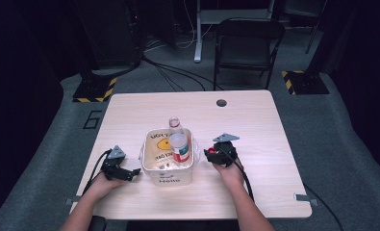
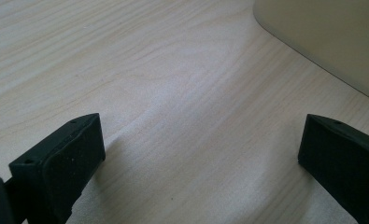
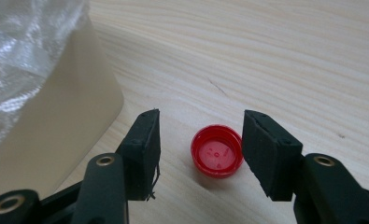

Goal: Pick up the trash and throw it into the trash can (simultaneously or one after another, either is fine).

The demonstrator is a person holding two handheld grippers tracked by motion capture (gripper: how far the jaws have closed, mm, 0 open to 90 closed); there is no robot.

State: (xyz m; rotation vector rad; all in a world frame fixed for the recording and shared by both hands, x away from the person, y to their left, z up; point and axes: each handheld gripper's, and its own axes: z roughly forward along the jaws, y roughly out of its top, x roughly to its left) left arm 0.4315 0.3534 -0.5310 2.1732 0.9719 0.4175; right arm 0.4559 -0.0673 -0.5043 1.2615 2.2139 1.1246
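Observation:
A small red bottle cap (image 3: 217, 151) lies open side up on the wooden table, just right of a cream bin (image 1: 151, 168). My right gripper (image 3: 201, 149) hovers low over it, jaws open on either side of the cap and not pressing on it. From above, that gripper (image 1: 209, 153) sits close to the bin's right wall. A clear plastic bottle (image 1: 179, 148) with a red and white label leans inside the bin, which has a clear plastic liner (image 3: 23, 46). My left gripper (image 1: 132, 174) rests open on the table left of the bin, with bare wood between its jaws (image 2: 201, 154).
The bin's wall (image 2: 327, 37) stands close to the left gripper's far right. A round cable hole (image 1: 221, 102) is near the table's far edge. Beyond the table are a black chair (image 1: 247, 45) and floor cables.

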